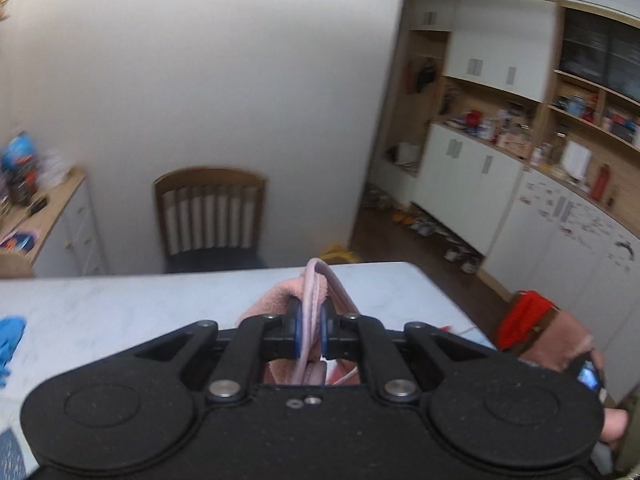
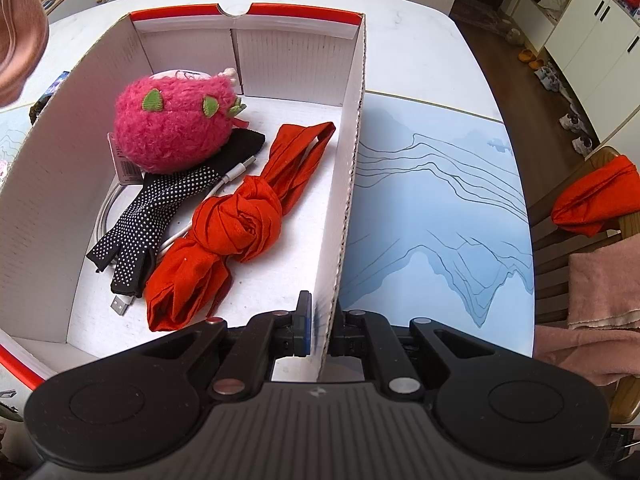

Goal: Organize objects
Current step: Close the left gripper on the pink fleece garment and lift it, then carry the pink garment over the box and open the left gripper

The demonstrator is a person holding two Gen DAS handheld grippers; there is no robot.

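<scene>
My left gripper (image 1: 310, 330) is shut on a pink cloth (image 1: 314, 288), held up above the white table (image 1: 120, 308); folds of it hang below the jaws. My right gripper (image 2: 318, 330) is shut on the right wall of a white cardboard box (image 2: 352, 160) with a red rim. Inside the box lie a fuzzy pink plush toy (image 2: 172, 128), a knotted red cloth (image 2: 236, 220), a black dotted glove (image 2: 148, 216) and a white USB cable (image 2: 120, 304). The pink cloth (image 2: 20, 32) also shows at the top left of the right wrist view.
A blue mat with mountain lines (image 2: 436, 208) lies right of the box. A wooden chair (image 2: 576, 216) at the right carries a red cloth (image 2: 596, 196) and a pink towel (image 2: 600, 288). Another chair (image 1: 210, 216) stands at the far side. Blue cloth (image 1: 10, 338) lies at the left.
</scene>
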